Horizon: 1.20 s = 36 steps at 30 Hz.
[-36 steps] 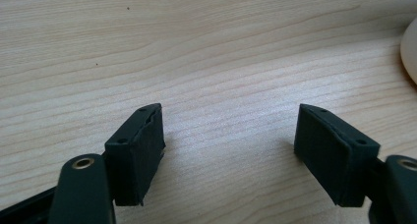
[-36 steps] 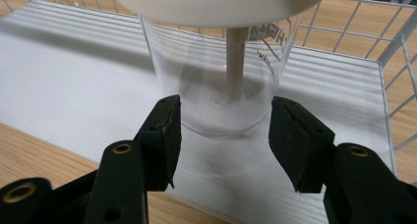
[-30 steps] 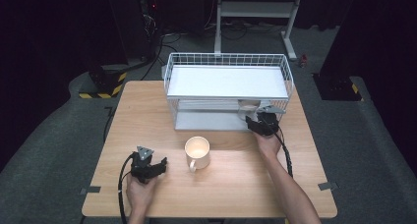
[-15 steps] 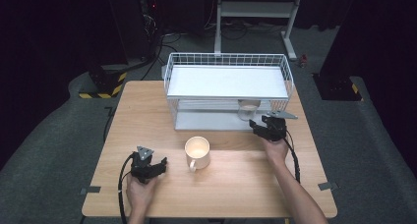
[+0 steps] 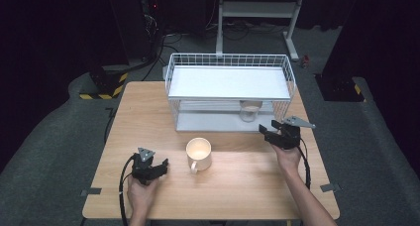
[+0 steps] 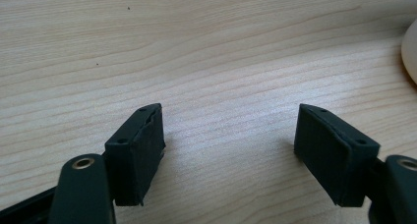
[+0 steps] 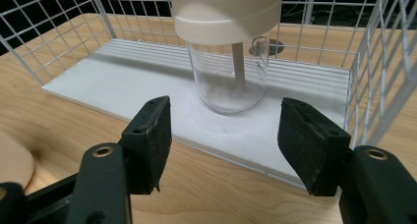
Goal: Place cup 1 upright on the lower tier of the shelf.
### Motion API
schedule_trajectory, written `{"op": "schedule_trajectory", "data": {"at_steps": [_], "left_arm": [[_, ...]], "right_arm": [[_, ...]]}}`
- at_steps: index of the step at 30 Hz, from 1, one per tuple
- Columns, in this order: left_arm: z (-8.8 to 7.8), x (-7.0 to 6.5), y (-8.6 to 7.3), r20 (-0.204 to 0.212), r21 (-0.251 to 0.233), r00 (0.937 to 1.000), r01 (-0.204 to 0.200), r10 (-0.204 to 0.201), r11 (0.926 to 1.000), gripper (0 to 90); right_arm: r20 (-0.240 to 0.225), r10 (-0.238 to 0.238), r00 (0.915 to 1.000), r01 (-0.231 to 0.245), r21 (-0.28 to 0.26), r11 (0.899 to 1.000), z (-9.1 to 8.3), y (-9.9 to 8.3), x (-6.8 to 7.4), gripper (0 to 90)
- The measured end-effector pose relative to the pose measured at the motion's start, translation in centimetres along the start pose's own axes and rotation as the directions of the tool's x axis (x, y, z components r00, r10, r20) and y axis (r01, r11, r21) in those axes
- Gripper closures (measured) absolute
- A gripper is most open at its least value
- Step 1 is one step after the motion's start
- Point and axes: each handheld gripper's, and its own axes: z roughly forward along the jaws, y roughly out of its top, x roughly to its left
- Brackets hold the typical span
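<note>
Jaws of the right gripper (image 7: 223, 135) stand apart with nothing between them, just in front of the clear jar (image 7: 228, 47), which stands upright, white lid on top, on the lower shelf of the wire rack (image 5: 230, 84). A second ago that gripper was at the jar inside the rack; it has since backed out, its jaws having just opened. Nearer me, the left gripper (image 5: 148, 167) rests on the table (image 5: 148, 112) with jaws apart, beside the mug (image 5: 198, 154).

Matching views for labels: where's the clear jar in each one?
High view: jar right of centre, on the rack's lower shelf.
Left gripper view: not in it.
Right gripper view: jar top centre, beyond the open right tool.
Shared landmark: the cream mug.
</note>
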Motion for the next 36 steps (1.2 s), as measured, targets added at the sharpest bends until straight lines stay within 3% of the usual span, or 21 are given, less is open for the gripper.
{"op": "schedule_trajectory", "data": {"at_steps": [19,36], "left_arm": [[0.0,0.0,0.0,-0.001,0.0,1.0,-0.001,0.001,1.0,27.5],[0.0,0.0,0.0,0.0,0.0,1.0,-0.001,0.001,1.0,27.5]], "right_arm": [[-0.059,0.032,0.9977,-0.035,-0.036,0.999,-3.7,-1.7,-0.5,37.7],[-0.05,0.045,0.9978,-0.047,-0.035,0.998,-5.9,-4.1,-1.0,37.7]]}}
